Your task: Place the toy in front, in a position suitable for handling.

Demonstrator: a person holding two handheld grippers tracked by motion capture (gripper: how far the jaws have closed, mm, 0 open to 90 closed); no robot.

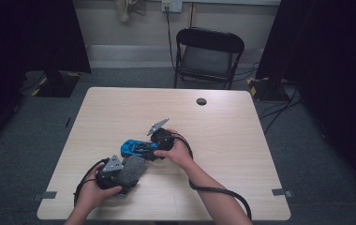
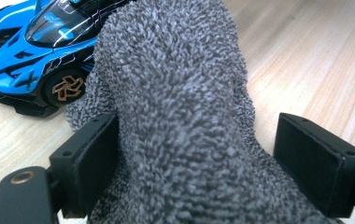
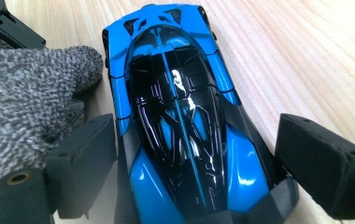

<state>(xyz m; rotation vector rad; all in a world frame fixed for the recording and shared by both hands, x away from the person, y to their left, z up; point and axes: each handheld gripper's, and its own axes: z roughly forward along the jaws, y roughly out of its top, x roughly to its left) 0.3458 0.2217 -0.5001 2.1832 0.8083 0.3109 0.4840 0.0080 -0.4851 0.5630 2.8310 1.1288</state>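
Left gripper (image 2: 199, 154) is pinching the grey cloth (image 2: 180, 116) beside the blue toy car (image 3: 185, 126), right gripper (image 3: 199, 154) straddling it with jaws spread; wiping apparently just starting.

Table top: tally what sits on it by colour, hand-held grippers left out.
Blue and black: 1, the toy car
Grey: 1, the fuzzy cloth
Total: 2, both on the table. The cloth lies between the left gripper fingers, the car between the right gripper fingers.
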